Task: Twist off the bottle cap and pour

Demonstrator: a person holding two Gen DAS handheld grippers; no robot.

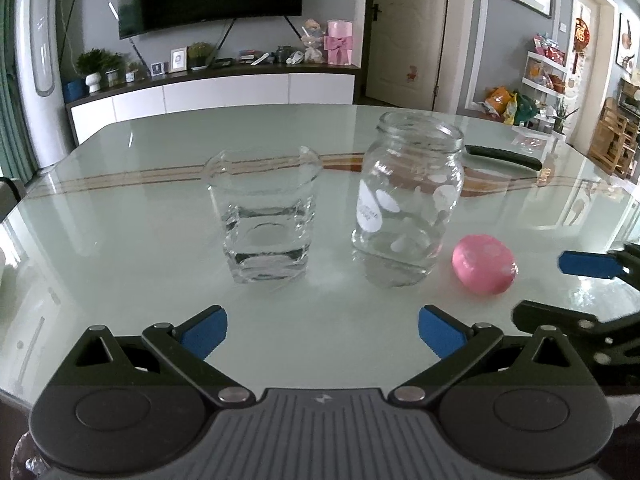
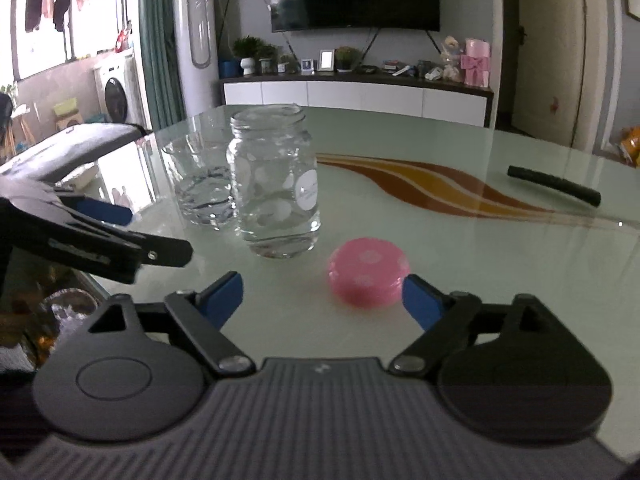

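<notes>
Left wrist view: the clear dotted glass jar (image 1: 408, 200) stands uncapped and upright on the pale glass worktop (image 1: 120, 240), seemingly near empty. The clear faceted tumbler (image 1: 264, 216) beside it holds water; the pink dotted screw cap (image 1: 483, 258) lies on the jar's other side. The left gripper (image 1: 322, 331), fingers spread and empty, hovers low before both.

Right wrist view: the right gripper (image 2: 322, 298) hovers level with spread fingers, the cap (image 2: 368, 276) just ahead. Pouring looks done; any re-grasp should centre squarely.
</notes>
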